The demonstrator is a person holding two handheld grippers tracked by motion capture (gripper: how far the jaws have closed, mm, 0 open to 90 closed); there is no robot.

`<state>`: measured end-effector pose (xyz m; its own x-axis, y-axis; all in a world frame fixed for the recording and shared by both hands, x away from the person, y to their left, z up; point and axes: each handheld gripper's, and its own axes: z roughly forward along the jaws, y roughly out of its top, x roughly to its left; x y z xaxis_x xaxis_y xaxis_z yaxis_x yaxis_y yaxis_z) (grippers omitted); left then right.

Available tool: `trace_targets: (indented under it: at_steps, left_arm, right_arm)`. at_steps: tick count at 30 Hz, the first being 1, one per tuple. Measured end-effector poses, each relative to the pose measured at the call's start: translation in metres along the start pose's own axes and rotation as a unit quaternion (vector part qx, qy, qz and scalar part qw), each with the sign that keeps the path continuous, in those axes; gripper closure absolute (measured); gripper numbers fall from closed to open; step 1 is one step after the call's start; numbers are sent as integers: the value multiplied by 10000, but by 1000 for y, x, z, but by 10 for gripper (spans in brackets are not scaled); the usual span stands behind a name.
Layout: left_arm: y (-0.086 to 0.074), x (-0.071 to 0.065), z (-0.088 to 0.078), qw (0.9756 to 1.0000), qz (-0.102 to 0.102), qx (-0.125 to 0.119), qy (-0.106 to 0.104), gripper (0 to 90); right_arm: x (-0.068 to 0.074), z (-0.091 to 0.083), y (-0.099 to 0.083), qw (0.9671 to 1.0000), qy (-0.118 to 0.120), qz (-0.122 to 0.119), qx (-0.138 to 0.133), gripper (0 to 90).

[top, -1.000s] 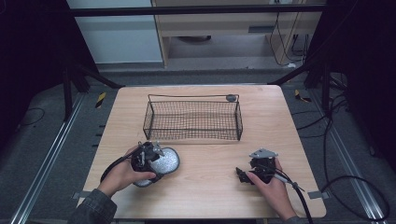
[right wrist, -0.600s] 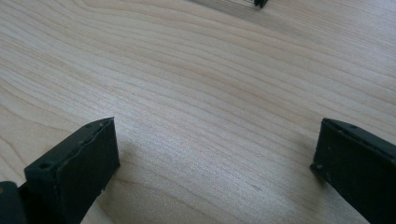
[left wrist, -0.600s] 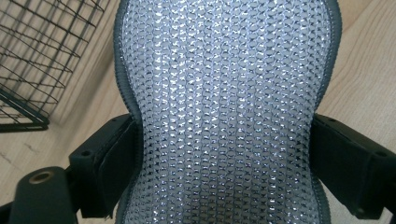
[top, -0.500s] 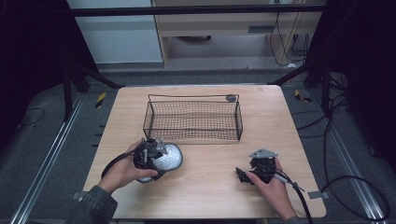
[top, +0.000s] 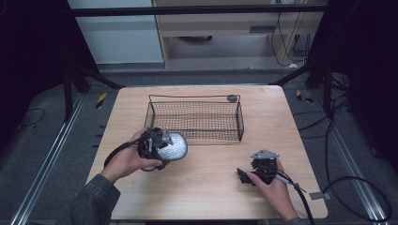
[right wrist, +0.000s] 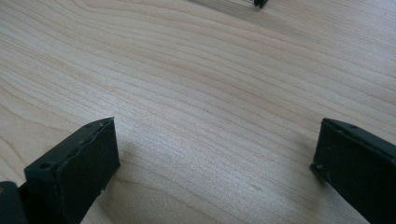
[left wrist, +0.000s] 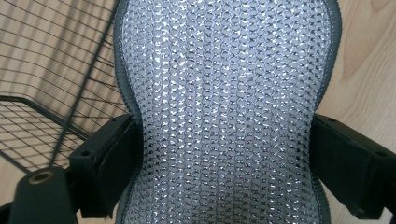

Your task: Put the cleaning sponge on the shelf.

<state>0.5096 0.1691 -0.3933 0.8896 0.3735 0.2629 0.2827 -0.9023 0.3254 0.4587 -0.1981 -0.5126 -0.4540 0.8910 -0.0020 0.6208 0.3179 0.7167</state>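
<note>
The silver scourer (top: 172, 146) is clenched in the left tongs (top: 162, 146) and has been carried nearer the basket (top: 194, 99), probably for dropping in. The right tongs (top: 244, 176) are kept released on the desk (top: 206, 197).

Wooden table (top: 206, 187) w/ wire basket (top: 195, 121) nr back edge; grey floor (top: 42, 136) around.

Silver mesh sponge (left wrist: 224, 107), pinched, beside basket (top: 195, 117)
</note>
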Motion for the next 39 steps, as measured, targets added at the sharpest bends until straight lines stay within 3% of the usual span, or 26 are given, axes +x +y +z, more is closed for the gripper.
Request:
trace_targets:
  at_steps: [9,12,17,32,39]
  left_arm:
    - [21,16,-18,9994,228,-1,246,116]
    - [28,20,-22,9989,320,-9,346,115]
    - [39,28,-27,9977,460,-36,501,116]
    - [61,48,-24,9955,661,-47,684,117]
    - [69,65,-14,9945,697,51,784,119]
  right_arm:
    - [0,0,0,10000,-7,-40,4,4]
    - [1,-1,1,10000,53,67,29,4]
    - [0,0,0,10000,11,-10,10,4]
    - [-1,0,0,10000,3,-38,12,4]
    - [0,0,0,10000,8,-19,16,4]
